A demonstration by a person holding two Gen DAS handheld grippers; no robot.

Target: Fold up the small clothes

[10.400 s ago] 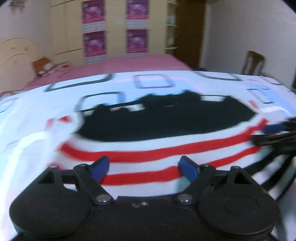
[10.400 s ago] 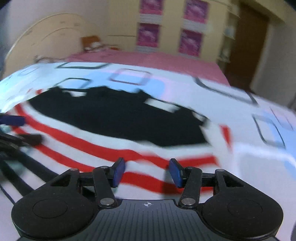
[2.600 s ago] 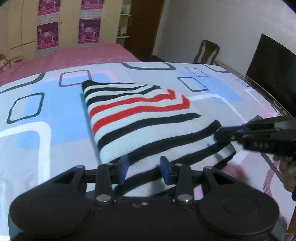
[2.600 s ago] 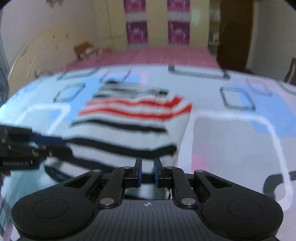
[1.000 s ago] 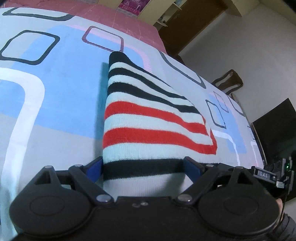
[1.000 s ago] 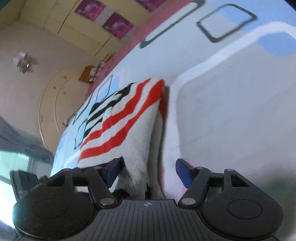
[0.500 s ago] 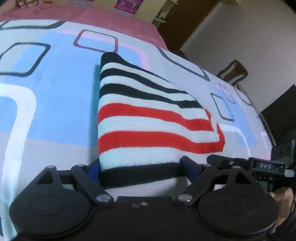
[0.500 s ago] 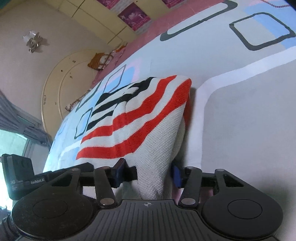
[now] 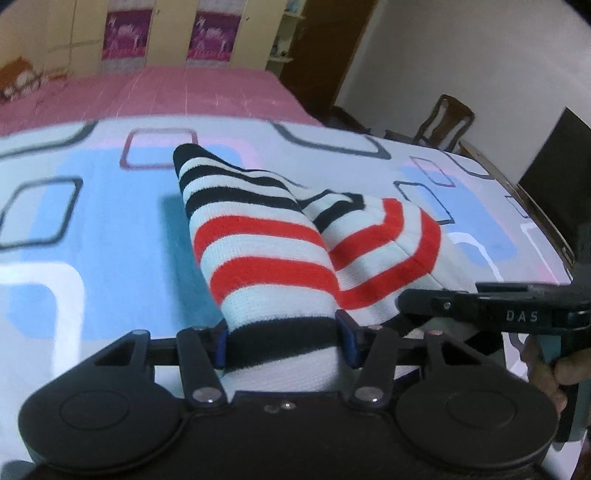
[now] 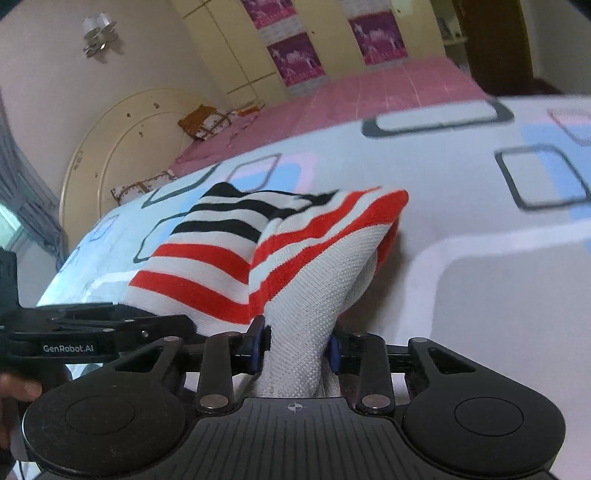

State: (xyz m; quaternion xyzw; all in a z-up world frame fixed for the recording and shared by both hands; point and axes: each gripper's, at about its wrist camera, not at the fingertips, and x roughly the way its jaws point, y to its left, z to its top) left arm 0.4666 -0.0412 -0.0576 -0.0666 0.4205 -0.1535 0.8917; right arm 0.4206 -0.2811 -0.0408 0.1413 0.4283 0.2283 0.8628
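Observation:
A folded white garment with red and black stripes (image 9: 266, 254) lies on the patterned bed sheet (image 9: 92, 206). My left gripper (image 9: 282, 341) is shut on its near left end and holds that end raised. My right gripper (image 10: 297, 347) is shut on the near right end of the striped garment (image 10: 295, 266), also raised. The far end of the garment still rests on the sheet. The right gripper shows at the right of the left wrist view (image 9: 480, 306). The left gripper shows at the left of the right wrist view (image 10: 92, 332).
A pink bedspread (image 9: 147, 92) covers the far part of the bed. A wooden chair (image 9: 443, 122) and a dark screen (image 9: 554, 162) stand past the right bed edge. A cream headboard (image 10: 122, 155) with pillows is at the left. Wardrobes with purple posters (image 9: 125, 33) line the far wall.
Both grippers have closed on the near end of the folded garment and lifted it. The cloth now bunches and rises off the sheet between them.

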